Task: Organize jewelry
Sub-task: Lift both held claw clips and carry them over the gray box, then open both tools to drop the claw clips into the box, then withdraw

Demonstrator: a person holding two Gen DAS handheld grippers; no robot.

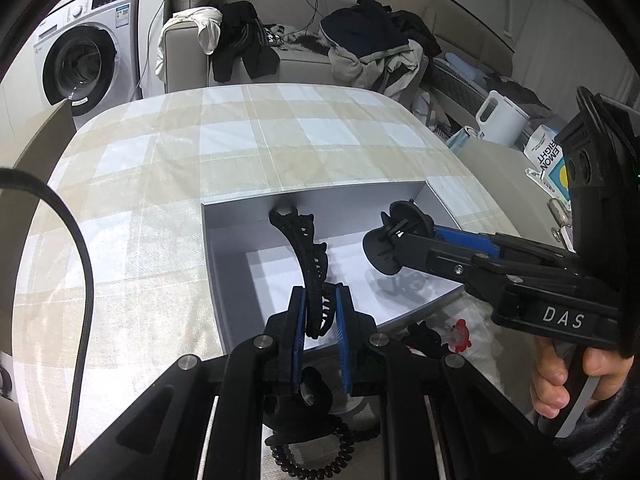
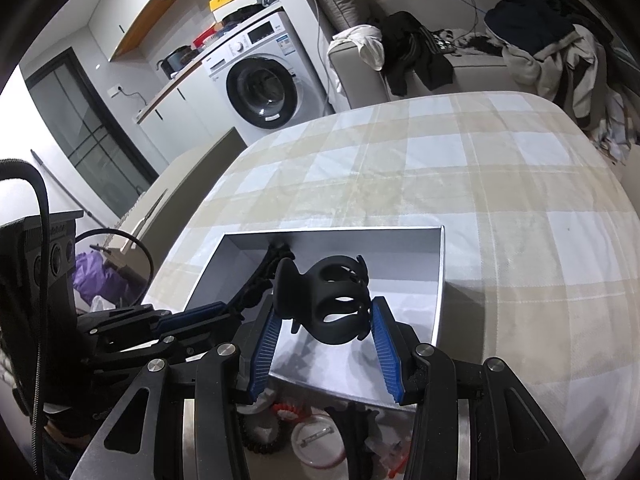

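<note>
A shallow grey box (image 1: pixel 240 276) lies on the checked tablecloth; it also shows in the right wrist view (image 2: pixel 438 280). My left gripper (image 1: pixel 322 304) is shut on a long curved black hair clip (image 1: pixel 308 256), held over the box with its far end near the back wall. My right gripper (image 2: pixel 324 312) is shut on a round black claw clip (image 2: pixel 328 300), held above the box's inside; in the left wrist view the right gripper (image 1: pixel 390 240) reaches in from the right.
Loose accessories lie by the box's near edge: a black spiral hair tie (image 1: pixel 312 460), a red piece (image 1: pixel 460 336), a round white badge (image 2: pixel 320 444), another black clip (image 2: pixel 352 420). A sofa with clothes (image 1: pixel 360 40) and a washing machine (image 1: pixel 80 56) stand beyond the table.
</note>
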